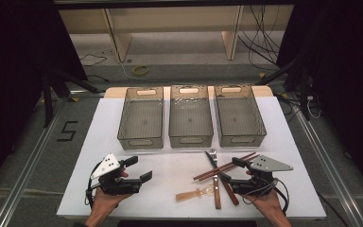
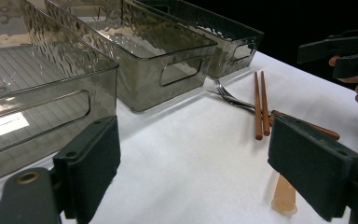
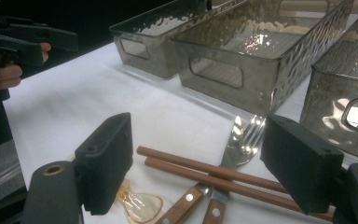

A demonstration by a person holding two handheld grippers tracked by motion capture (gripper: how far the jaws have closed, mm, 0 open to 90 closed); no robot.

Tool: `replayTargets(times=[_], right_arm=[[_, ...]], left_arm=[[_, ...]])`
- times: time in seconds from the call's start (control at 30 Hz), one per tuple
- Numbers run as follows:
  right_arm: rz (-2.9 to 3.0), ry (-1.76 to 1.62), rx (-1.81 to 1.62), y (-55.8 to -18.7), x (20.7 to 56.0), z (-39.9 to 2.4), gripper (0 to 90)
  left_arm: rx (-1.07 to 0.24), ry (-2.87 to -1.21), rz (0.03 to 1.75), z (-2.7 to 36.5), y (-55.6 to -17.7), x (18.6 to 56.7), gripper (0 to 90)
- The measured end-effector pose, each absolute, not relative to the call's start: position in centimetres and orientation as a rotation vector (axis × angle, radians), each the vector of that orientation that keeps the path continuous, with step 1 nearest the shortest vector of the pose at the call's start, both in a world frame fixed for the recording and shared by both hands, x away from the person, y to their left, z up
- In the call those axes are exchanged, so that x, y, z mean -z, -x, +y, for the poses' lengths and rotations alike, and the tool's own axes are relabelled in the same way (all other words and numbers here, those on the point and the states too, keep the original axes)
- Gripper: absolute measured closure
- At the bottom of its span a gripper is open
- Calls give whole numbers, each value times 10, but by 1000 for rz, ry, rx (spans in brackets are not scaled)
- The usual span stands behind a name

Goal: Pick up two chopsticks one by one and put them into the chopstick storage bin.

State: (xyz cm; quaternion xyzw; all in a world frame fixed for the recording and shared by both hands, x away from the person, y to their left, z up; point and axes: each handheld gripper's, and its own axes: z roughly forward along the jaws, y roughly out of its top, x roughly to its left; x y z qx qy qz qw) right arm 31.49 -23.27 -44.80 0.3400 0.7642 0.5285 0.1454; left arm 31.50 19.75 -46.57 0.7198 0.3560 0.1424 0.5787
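High view showed the right gripper (image 1: pixel 238 171) open over the chopsticks (image 1: pixel 224 166), poised to pick them up. The left gripper (image 1: pixel 139 169) waited open above bare desk (image 1: pixel 170 182), clear of the cutlery.

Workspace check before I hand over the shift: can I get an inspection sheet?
Surface: white table, flat, clean.
Job's things: chopsticks, fork, knife, amber spoon, piled together at front right; chopsticks lie across fork and knife.
Bins: three smoky bins in a row at the back, nothing seen inside.
Clutter: nothing seen.
Grippers: left gripper open, over bare table; right gripper open, over the cutlery, holding nothing.
Cables: one trails from each gripper; more on the floor.
Surroundings: dark curtains, shelf legs.
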Motion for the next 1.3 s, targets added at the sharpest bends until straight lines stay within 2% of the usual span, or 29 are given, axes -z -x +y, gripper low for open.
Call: replayTargets(times=[0.5,0.8,0.83,0.93,1.3], right_arm=[[2383,-760,-1286,-329,423,-235,270],[2575,-590,-1050,-350,420,-229,319],[2613,-558,-988,-354,422,-226,359],[2641,-494,-880,-359,425,-223,384],[2759,-286,-562,-382,446,-214,565]], left_arm=[[-330,-1681,837,198,-316,466,160],[-326,-1687,838,198,-316,466,160],[-326,-1688,837,198,-316,466,160],[-324,-1689,836,198,-317,466,160],[-322,-1682,843,199,-317,466,160]])
